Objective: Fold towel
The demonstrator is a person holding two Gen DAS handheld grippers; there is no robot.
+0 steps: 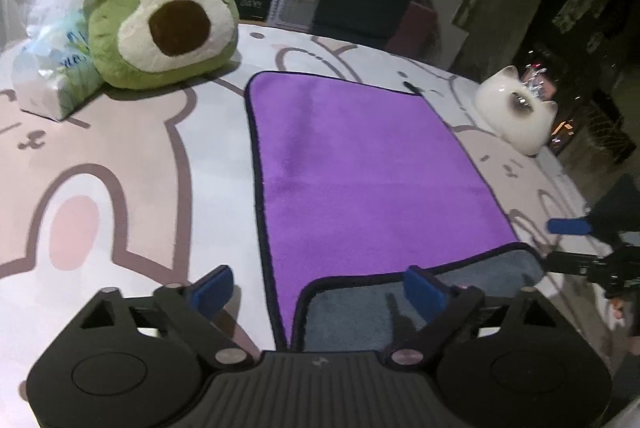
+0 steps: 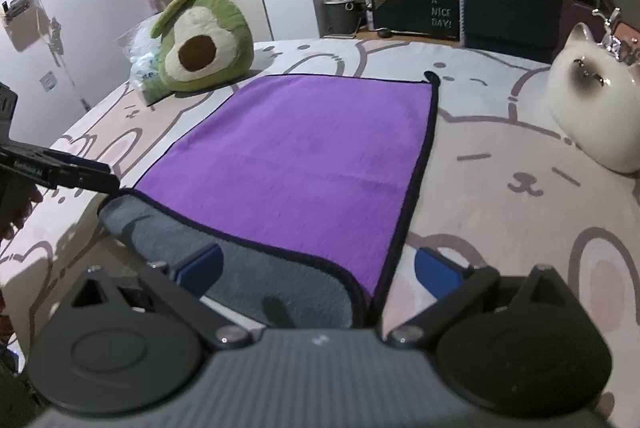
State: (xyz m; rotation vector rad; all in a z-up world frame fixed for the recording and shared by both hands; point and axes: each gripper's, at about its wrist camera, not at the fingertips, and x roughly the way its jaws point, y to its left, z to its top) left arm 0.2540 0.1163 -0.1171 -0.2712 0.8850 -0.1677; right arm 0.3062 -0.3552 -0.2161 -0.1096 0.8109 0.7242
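Observation:
A purple towel (image 1: pixel 360 164) with a dark hem and grey underside lies flat on the bed; it also shows in the right wrist view (image 2: pixel 304 152). Its near edge is turned over, showing a grey strip (image 1: pixel 420 292) (image 2: pixel 256 268). My left gripper (image 1: pixel 316 288) is open, its blue pads (image 1: pixel 212 286) straddling the towel's near left corner. My right gripper (image 2: pixel 320 268) is open, its blue pads (image 2: pixel 436 270) straddling the near right corner. Each gripper shows at the edge of the other's view: the right gripper (image 1: pixel 568 240) and the left gripper (image 2: pixel 80 172).
An avocado plush (image 1: pixel 160 16) (image 2: pixel 204 44) and a plastic-wrapped pack (image 1: pixel 52 68) sit at the far left of the cartoon-print bedsheet (image 1: pixel 100 168). A white cat-shaped ornament (image 1: pixel 516 112) (image 2: pixel 596 112) sits at the far right. Dark boxes and shelves stand beyond the bed.

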